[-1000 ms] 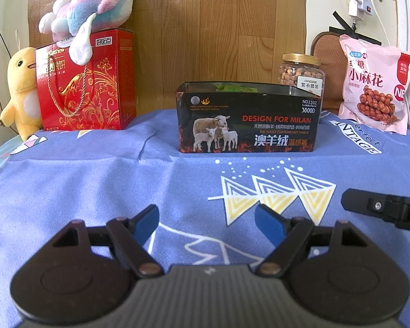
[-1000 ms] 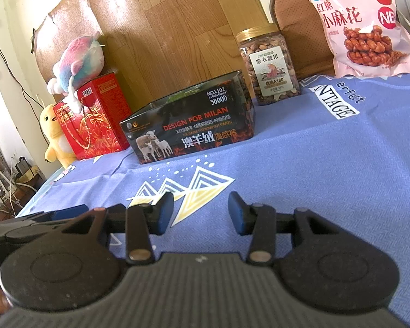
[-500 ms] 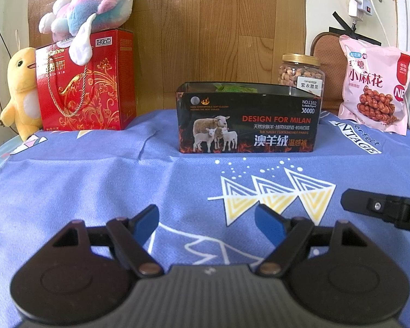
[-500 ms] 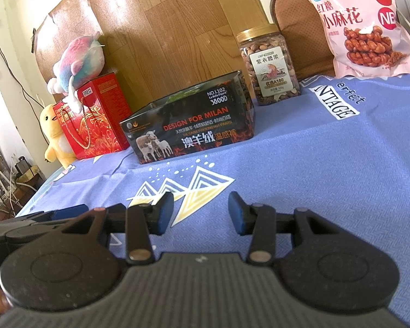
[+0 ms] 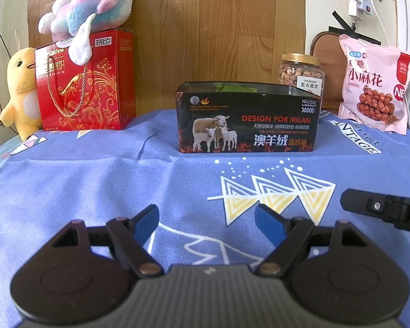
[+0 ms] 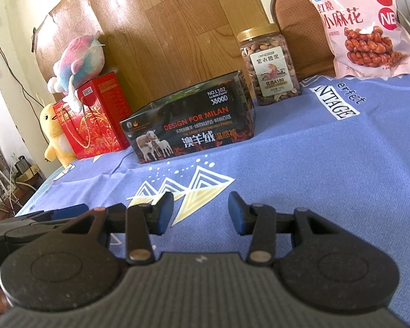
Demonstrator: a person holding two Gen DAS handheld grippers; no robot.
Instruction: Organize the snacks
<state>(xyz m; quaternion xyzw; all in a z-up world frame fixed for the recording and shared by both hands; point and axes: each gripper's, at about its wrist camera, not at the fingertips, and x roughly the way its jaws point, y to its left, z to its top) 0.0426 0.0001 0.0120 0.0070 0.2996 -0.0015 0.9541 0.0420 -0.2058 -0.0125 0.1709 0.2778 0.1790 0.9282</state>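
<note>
Near cloth (image 5: 95, 186): open, nothing before my grippers.
Back row: black box (image 5: 247, 123), nut jar (image 5: 300, 73), red carton (image 5: 87, 82) block me.

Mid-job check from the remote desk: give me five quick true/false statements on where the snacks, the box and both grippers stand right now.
1. The left gripper holds the nut jar. False: its jaws are open over the blue tablecloth with nothing between them.
2. The nut jar stands upright with its gold lid on. True.
3. The pink snack bag lies inside the black open-top box. False: it stands at the back, to the right of the jar, outside the box.
4. A pastel plush toy sits on top of the red gift box. True.
5. The right gripper is shut on a snack. False: it is open and empty.
</note>
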